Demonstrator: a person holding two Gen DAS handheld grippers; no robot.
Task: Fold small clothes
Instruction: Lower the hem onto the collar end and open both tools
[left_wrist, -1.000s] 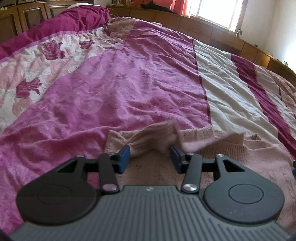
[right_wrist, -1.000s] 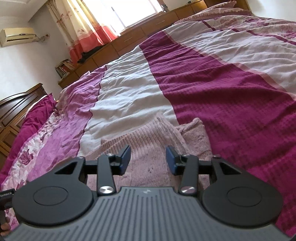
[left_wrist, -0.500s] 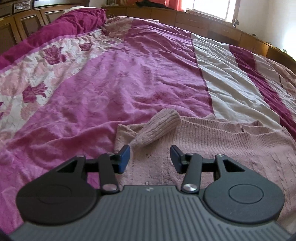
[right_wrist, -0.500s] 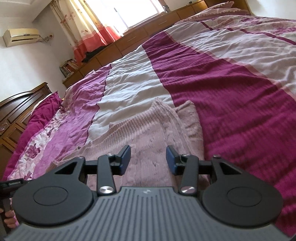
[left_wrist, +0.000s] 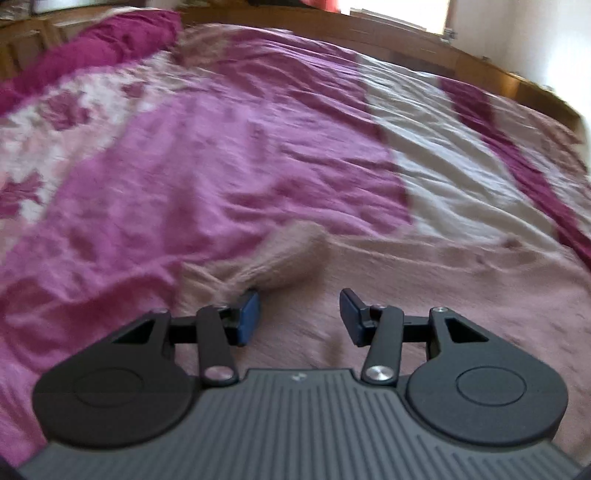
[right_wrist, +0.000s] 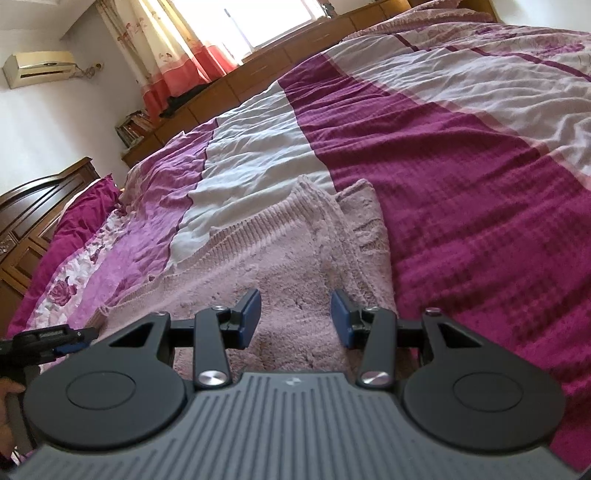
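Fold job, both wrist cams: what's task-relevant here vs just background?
Job:
- pink sweater, flat on the bed
- its sleeve, folded in over the body
- left gripper, open
- right gripper, open

Background:
- quilt
- headboard
- curtain
- air conditioner
- books

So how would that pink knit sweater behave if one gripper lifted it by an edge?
The sweater would probably droop, since its sleeve already lies folded over softly. Its fuzzy ribbed knit should grip the pads rather than slip. Pushed across the rumpled bedspread, it would likely bunch, not slide.
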